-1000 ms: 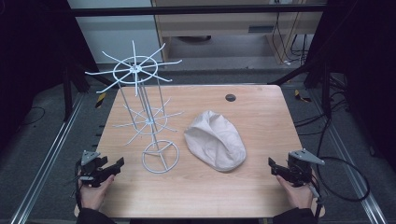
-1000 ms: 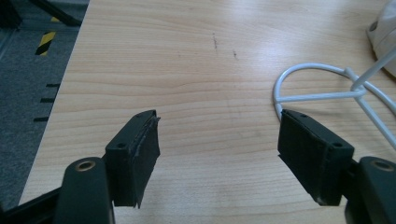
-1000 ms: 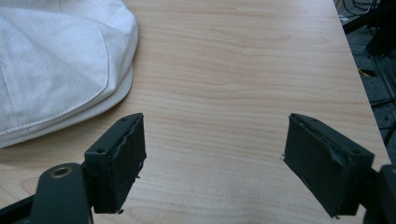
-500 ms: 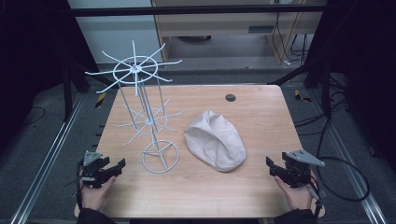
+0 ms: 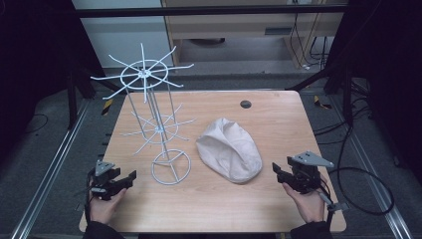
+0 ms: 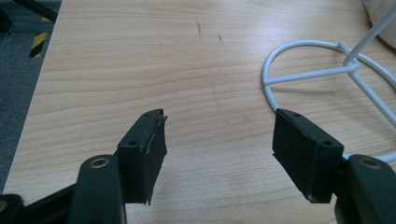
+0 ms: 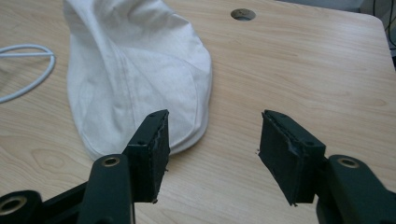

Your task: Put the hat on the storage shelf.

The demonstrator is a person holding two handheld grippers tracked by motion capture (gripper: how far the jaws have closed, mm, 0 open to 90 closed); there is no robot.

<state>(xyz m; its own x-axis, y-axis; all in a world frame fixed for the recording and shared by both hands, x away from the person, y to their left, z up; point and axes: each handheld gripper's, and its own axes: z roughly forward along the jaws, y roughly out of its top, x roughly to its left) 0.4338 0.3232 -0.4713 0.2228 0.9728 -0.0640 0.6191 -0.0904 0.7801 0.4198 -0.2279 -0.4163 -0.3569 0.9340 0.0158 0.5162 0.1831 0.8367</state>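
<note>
Showing cap [image 7: 135, 70] beside right tool [image 7: 212, 149] | jaws closing, empty

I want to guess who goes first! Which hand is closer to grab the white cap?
Probably the right. The right tool sits just beside the white cap, open jaws facing it. The left tool is farther, with the wire rack standing in between.

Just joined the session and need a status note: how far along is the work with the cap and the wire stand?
Nothing looks done: the cream cap lies flat on the table, and the white wire stand has bare hooks. In hand: the right gripper points at the cap's near edge, its jaws just been closing, nothing between them. The left gripper waits open beside the stand's base ring. Gripping, lifting and likely hanging the cap remain.
</note>
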